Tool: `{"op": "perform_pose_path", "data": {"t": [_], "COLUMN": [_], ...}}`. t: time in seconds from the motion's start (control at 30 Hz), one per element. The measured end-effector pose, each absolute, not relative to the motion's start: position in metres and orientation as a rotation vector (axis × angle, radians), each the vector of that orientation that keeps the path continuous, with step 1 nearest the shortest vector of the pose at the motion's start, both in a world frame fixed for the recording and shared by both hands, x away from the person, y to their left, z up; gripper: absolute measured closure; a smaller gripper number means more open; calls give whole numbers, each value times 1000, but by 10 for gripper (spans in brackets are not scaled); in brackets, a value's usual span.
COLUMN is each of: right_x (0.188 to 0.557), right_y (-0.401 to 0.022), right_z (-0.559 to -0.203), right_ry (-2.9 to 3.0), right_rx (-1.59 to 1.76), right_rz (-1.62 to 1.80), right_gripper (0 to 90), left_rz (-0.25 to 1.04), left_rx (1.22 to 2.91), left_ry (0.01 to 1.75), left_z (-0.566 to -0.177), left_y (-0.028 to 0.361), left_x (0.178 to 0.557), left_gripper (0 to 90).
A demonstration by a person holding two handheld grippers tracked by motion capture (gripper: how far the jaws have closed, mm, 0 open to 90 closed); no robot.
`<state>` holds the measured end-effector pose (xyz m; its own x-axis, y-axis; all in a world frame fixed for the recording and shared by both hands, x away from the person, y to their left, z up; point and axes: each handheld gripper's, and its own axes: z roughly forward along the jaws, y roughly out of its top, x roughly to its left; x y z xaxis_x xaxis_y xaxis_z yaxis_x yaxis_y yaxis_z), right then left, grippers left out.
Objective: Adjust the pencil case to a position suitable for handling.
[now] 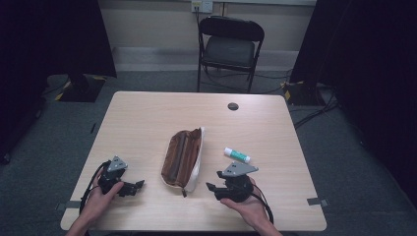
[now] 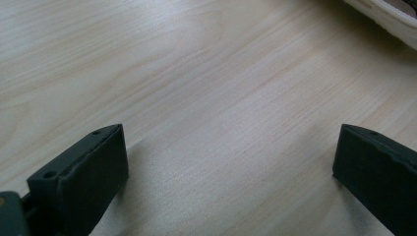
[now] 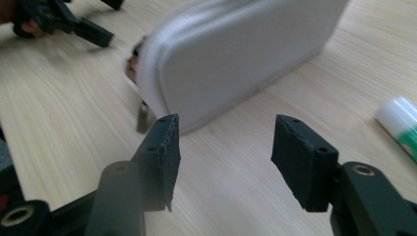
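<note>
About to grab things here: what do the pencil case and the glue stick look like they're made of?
Pencil case: soft and flexible, probably leather-like or fabric; brown matte inside, smooth off-white outer side with a stitched, rounded edge. Glue stick: likely hard plastic, a glossy white tube with a green label.

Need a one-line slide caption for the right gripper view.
Open right gripper faces the white side of a pencil case; glue stick beside it on the wooden table.
</note>
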<state>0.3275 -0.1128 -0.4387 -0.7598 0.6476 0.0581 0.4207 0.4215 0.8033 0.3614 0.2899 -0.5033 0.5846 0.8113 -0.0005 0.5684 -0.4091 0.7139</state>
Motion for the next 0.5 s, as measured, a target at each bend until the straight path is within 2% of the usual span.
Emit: {"op": "perform_pose_path", "data": {"t": [0.1,0.13,0.2,0.43,0.5], "right_x": [330,332,334,341,345], "right_y": [-104,-96,-87,-63,-61], "right_z": [-436,-435,-433,-432,-434], "right_ry": [2416,2407,2406,2408,2398], "right_rx": [920,911,911,875,885], "right_rz": [1280,1270,1281,1269,1263], "right_gripper": [372,309,291,278,303], "left_rz": [459,460,457,457,458], "left_rx": [2131,2132,2131,2131,2131], "left_ry": [1091,1091,1092,1092,1092], "left_z": [-503,-503,-503,-503,-503], "left_y": [290,290,290,290,290], "left_x": [361,361,361,361,361], "left_gripper": [0,0,0,0,0]}}
